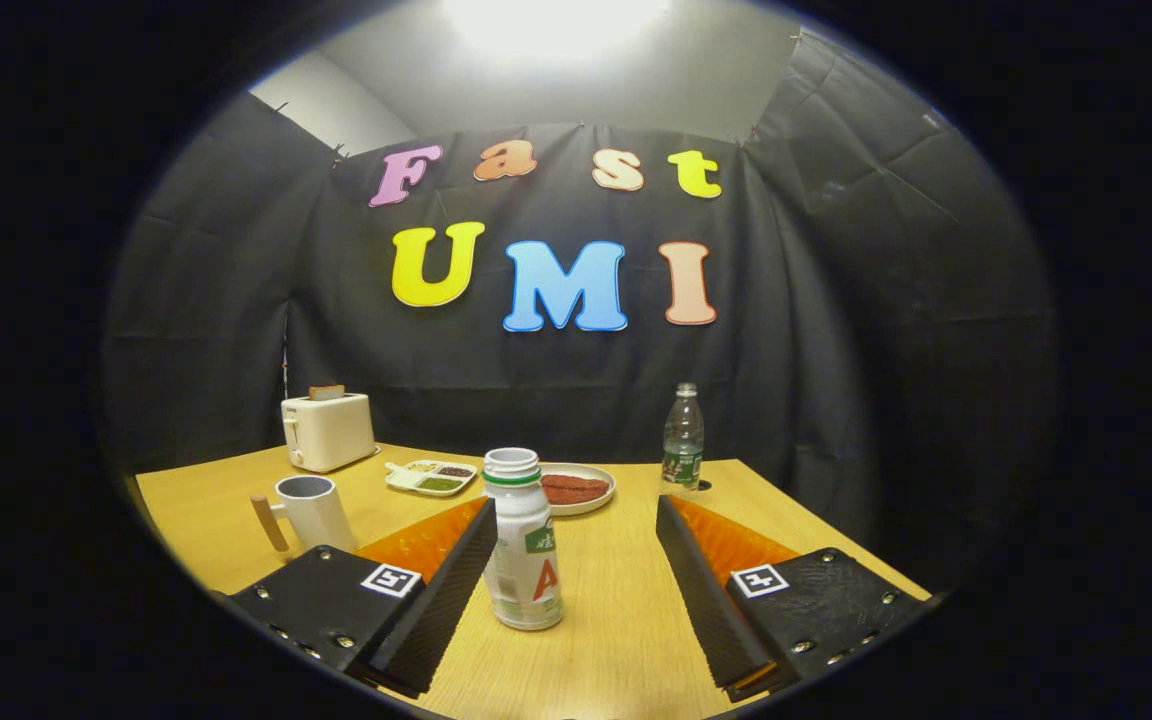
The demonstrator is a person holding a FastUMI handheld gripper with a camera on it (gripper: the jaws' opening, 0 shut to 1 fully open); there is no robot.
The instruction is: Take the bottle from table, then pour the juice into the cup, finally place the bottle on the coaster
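Gripper (576,570) — fingers spread wide, holding nothing. Juice bottle (523,545) — upright and uncapped on the table (626,640), between the fingers, hard by the left one, well apart from the right. Advised: centre on the body, close low, keep it upright. Cup (316,512) beyond the left finger; toaster (327,430), plate (576,490), water bottle (683,440) further off.

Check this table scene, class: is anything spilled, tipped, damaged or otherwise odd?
Nothing stands out. The white bottle stands upright, uncapped, between the open gripper's fingers, close to the left one. The cup, toaster, plate and clear bottle all sit upright on the table, with no spill.
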